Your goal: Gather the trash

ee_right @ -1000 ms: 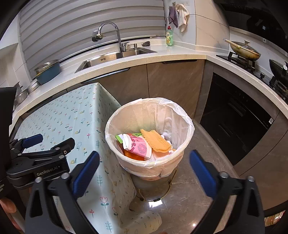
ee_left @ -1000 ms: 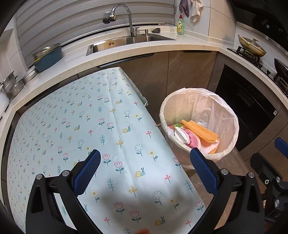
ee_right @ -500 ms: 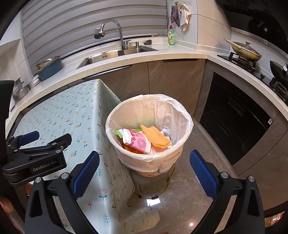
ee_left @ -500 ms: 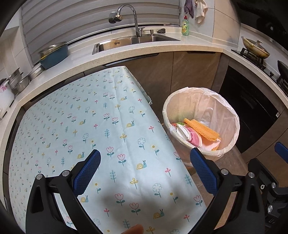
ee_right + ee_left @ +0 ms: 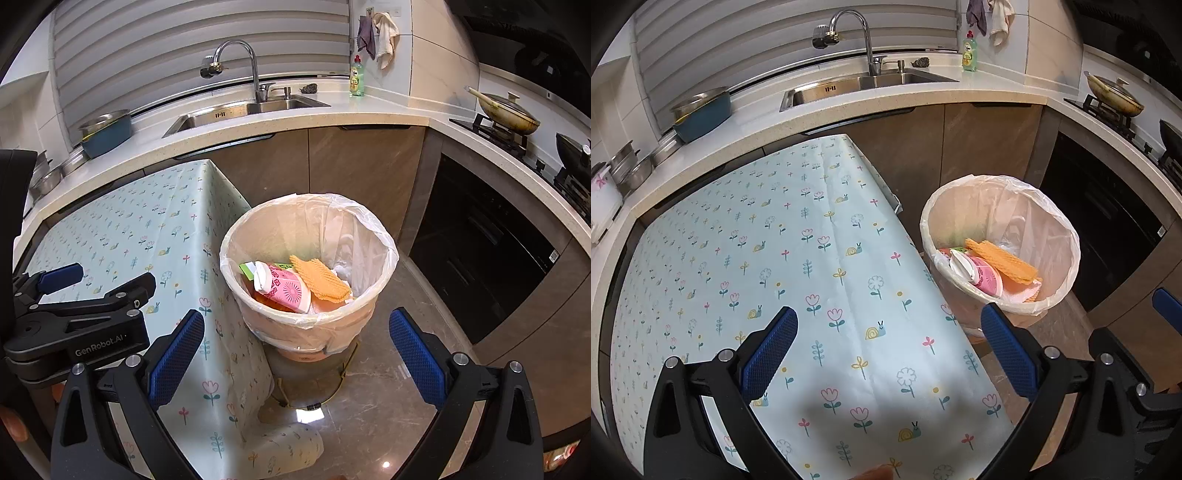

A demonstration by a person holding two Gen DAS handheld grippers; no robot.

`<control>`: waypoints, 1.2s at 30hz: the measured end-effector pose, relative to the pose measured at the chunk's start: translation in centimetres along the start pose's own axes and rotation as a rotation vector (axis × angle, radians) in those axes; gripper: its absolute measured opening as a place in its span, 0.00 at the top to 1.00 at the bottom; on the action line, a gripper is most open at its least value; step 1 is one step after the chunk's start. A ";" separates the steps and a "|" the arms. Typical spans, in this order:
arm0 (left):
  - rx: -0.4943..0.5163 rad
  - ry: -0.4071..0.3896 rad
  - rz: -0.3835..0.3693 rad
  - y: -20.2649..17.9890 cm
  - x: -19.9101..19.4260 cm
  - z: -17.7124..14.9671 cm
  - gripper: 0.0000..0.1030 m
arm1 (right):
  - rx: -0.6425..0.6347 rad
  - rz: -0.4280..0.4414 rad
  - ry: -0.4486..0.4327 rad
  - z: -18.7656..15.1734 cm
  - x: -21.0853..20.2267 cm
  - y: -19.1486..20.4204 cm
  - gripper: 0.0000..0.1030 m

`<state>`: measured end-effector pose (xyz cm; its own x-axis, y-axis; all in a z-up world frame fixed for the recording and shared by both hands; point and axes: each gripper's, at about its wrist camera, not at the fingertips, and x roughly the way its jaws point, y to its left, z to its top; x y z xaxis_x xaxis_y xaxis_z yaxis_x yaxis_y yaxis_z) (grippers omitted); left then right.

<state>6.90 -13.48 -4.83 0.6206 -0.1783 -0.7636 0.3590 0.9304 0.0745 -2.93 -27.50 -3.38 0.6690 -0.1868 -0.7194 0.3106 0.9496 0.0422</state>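
A bin lined with a white bag [image 5: 1067, 236] [image 5: 384, 236] stands on the floor right of the table. It holds a pink tube [image 5: 286, 290] [image 5: 986, 275], an orange mesh piece [image 5: 321, 278] [image 5: 1001, 258] and other trash. My left gripper [image 5: 890, 350] is open and empty above the flowered tablecloth [image 5: 757, 236] near its front right edge. My right gripper [image 5: 295, 350] is open and empty, above and in front of the bin. The left gripper's body also shows in the right wrist view [image 5: 77, 314].
A kitchen counter with a sink [image 5: 864, 83] and tap runs behind. A blue pot [image 5: 701, 114] and metal pots stand at the left. A stove with a pan [image 5: 506, 110] and a dark oven [image 5: 480, 251] are at the right. Tablecloth end lies on the floor [image 5: 288, 446].
Both grippers have drawn back and risen slightly; the bin and table look a little farther away. Both stay open and empty.
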 end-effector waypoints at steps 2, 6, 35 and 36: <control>0.001 0.000 0.004 -0.1 0.0 -0.1 0.08 | -0.002 0.001 0.001 0.0 0.0 0.0 0.06; -0.006 0.003 0.008 0.1 -0.1 -0.3 0.08 | -0.008 0.002 0.006 -0.2 0.2 0.1 0.06; -0.012 -0.022 0.059 0.8 -0.4 -1.2 0.08 | -0.051 -0.007 0.026 -1.6 0.4 1.0 0.06; -0.015 -0.022 0.057 0.8 -0.4 -1.2 0.08 | -0.052 -0.009 0.026 -1.6 0.4 1.0 0.06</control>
<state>6.12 -12.25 -5.26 0.6552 -0.1321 -0.7438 0.3126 0.9437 0.1078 -3.42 -26.25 -4.74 0.6485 -0.1891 -0.7374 0.2803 0.9599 0.0004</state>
